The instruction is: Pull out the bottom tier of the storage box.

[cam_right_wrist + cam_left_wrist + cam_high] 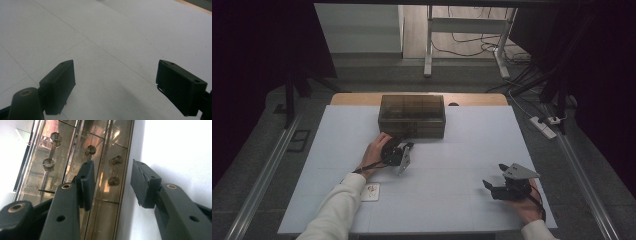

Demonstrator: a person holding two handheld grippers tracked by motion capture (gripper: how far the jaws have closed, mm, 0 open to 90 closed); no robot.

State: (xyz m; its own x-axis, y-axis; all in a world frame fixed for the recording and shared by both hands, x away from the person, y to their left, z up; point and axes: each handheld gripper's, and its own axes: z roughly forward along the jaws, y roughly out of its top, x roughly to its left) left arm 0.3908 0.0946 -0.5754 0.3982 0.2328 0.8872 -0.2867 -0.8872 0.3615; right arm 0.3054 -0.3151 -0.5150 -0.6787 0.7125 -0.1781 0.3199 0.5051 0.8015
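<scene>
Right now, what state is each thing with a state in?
Tinted compartment box: lid closed, upright on the white table cover.
Left gripper: open, tilted, at the box's front, gripping nothing.
Right gripper: open, empty, above the cover.

obstacle: smoky clear box (pixel 412 116) at 12 o'clock on the white mat (pixel 452 150). small card (pixel 370 191) at 8 o'clock; centre and 3 o'clock passable.

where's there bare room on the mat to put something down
The white mat is bare between the left gripper and the right gripper, and along its far-right side beside the tinted box. It is crowded at the box's front, where the left gripper's open jaws sit close. A small card lies by the left sleeve.
</scene>
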